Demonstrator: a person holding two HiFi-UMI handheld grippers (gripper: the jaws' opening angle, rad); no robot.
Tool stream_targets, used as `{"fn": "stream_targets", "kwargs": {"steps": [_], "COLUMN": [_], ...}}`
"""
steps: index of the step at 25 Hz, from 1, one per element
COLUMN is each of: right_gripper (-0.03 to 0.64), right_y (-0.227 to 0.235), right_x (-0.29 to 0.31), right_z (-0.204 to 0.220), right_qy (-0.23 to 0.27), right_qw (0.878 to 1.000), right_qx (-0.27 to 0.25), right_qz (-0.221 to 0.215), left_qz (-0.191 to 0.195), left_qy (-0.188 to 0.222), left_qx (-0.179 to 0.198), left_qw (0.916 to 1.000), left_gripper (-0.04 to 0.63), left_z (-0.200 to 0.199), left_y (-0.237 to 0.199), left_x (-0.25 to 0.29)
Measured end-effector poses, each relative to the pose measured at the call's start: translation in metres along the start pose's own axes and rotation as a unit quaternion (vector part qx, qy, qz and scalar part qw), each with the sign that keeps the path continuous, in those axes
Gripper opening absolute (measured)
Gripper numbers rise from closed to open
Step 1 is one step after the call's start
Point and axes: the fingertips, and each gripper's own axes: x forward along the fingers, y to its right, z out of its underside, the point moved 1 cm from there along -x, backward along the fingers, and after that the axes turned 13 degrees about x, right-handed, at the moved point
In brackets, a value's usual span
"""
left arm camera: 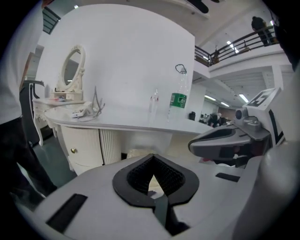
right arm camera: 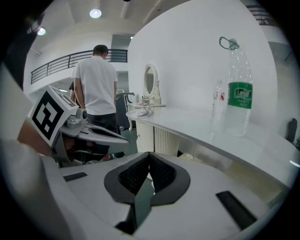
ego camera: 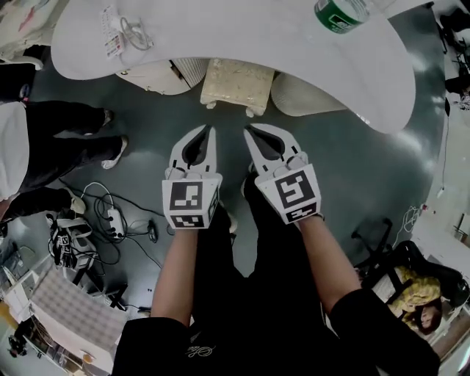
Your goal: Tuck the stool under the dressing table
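Observation:
The cream cushioned stool [ego camera: 236,84] stands under the white dressing table [ego camera: 242,33], its front edge and two feet showing past the tabletop. In the left gripper view a strip of the stool [left arm camera: 137,153] shows under the table [left arm camera: 117,123]. My left gripper [ego camera: 210,131] and right gripper [ego camera: 248,132] hang side by side in the air, short of the stool and apart from it. Both are shut with nothing between the jaws. In the right gripper view the stool [right arm camera: 192,158] peeks out below the table edge [right arm camera: 201,133].
A green-labelled water bottle [ego camera: 339,15] stands on the tabletop, with a small clear bottle [right arm camera: 217,107] beside it and an oval mirror [left arm camera: 71,67] at the far end. A person in dark trousers [ego camera: 66,139] stands left. Cables and a power strip [ego camera: 114,217] lie on the floor.

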Motion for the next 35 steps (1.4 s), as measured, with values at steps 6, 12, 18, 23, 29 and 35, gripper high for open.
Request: {"fn": "stream_targets", "kwargs": {"steps": [6,12,18,23,29,35], "right_gripper": [0.006,0.006,0.006,0.006,0.006,0.006], "right_y": [-0.018,-0.029,-0.059,-0.086,-0.111,-0.126], "right_x": [-0.051,-0.1,-0.159,-0.187,-0.215,-0.238], "right_z": [-0.006,-0.01,-0.031,-0.042,-0.062,-0.096], "right_qy": [0.012,0.033,0.049,0.053,0.065,0.105], "right_qw": [1.0,0.999,0.998,0.997,0.997,0.994], "right_qx": [-0.021,-0.005,0.008,-0.011,-0.012,-0.018], "right_qz": [-0.009,-0.015,-0.031,-0.047,-0.045,-0.022], "left_qz": [-0.031,-0.056,-0.053,-0.04,-0.036,-0.023], "left_qy": [0.002,-0.004,0.008,0.017,0.039,0.08], "left_qx": [-0.016,0.017,0.026,0.032,0.065,0.091], "left_qw": [0.9994,0.9983,0.9982,0.9985,0.9965,0.9923], "left_gripper": [0.005,0.005,0.005,0.006,0.005,0.005], "left_z": [-0.013,-0.04,-0.081,-0.107,-0.145,-0.181], "left_y": [0.017,0.06,0.103,0.118,0.123,0.122], "left_x": [-0.051,-0.099,-0.145,-0.17,-0.205,-0.231]}}
